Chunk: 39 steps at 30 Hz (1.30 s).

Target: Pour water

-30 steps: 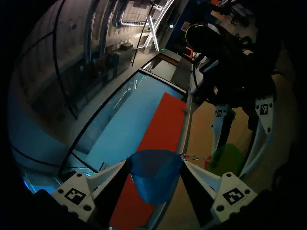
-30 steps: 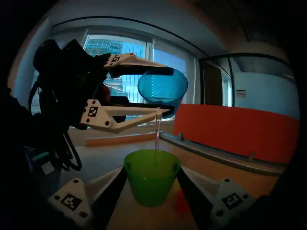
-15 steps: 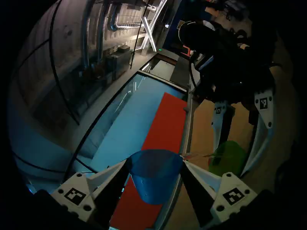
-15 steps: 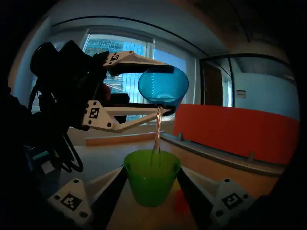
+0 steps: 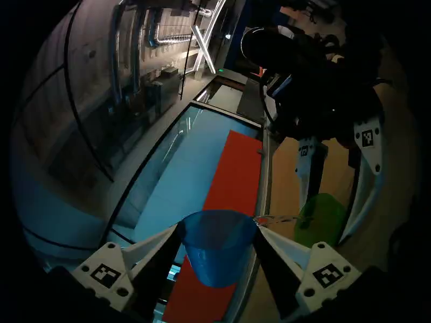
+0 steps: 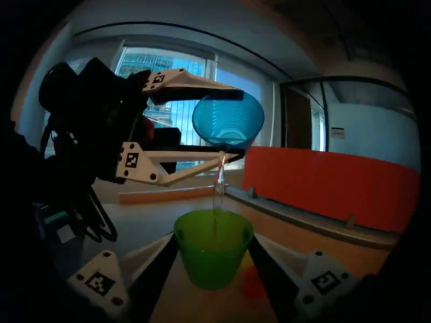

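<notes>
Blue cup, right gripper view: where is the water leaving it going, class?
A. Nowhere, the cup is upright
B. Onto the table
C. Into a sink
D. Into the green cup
D: a thin stream falls from the tilted blue cup, gripped by the left gripper, into the green cup that the right gripper holds.

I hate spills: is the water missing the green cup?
No, the stream falls from the blue cup into the green cup.
</notes>
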{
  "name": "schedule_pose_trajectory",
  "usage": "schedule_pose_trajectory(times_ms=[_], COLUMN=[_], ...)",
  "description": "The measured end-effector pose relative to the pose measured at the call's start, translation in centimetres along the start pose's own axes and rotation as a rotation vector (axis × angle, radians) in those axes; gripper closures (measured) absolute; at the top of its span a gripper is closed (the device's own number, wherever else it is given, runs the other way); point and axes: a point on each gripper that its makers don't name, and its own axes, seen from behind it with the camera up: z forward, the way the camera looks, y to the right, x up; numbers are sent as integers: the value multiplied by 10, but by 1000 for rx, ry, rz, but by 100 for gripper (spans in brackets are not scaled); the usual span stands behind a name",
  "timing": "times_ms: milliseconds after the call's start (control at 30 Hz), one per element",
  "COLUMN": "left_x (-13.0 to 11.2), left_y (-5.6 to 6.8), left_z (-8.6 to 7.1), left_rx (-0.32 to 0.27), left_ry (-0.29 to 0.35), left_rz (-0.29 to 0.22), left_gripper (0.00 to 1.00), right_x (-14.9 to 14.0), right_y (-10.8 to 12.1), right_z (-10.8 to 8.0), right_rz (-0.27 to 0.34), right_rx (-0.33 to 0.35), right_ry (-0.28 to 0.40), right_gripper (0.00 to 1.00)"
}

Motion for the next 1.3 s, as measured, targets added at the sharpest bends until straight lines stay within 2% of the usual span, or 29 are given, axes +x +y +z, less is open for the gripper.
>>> schedule_pose_trajectory(times_ms=[600, 867, 1167, 1300], left_x=[0, 1, 0, 1], left_y=[-1, -5, -4, -4], left_z=[-1, 0, 0, 1], left_rx=[10, 22, 27, 28], left_ry=[-5, -4, -9, -8], left_rz=[58, 105, 166, 176], left_gripper=[12, 12, 12, 12], right_x=[-1, -1, -2, -1], right_y=[2, 4, 5, 5], right_z=[0, -1, 0, 0], right_rz=[-13, -13, -4, 0], right_rx=[-2, -5, -7, -6], right_ry=[0, -1, 3, 6], right_gripper=[11, 10, 10, 11])
